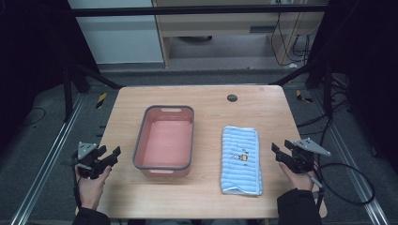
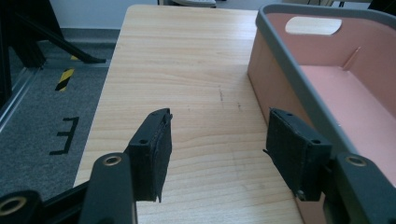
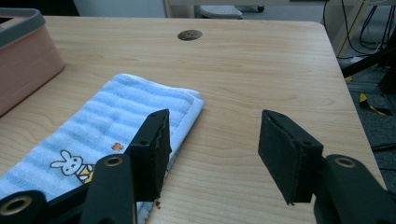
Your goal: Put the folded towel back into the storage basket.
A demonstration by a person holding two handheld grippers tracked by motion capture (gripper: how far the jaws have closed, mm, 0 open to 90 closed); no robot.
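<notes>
Table [image 1: 206, 101] of pale wood fills the middle of my high view, with a pink tub [image 1: 165, 140] left of centre and a folded blue striped towel [image 1: 241, 159] to its right, the two apart with bare wood between them. The tub has a grey rim and I see nothing in it. The towel lies flat with its long side running away from me, and a small rabbit print sits near its middle.

My left gripper [image 1: 109, 155] hangs at the table's left edge, near the tub's near left corner but not touching it. In the left gripper view its jaws stand wide apart with nothing between them but wood, and the tub wall [image 2: 285, 74] runs just beside the right-hand jaw.

My right gripper [image 1: 280, 152] sits at the right edge, beside the towel and apart from it. In the right gripper view its jaws are also spread wide and empty. The towel's [image 3: 116, 126] far corner lies past the left-hand jaw. A round dark hole [image 3: 190, 34] marks the far part of the table.
</notes>
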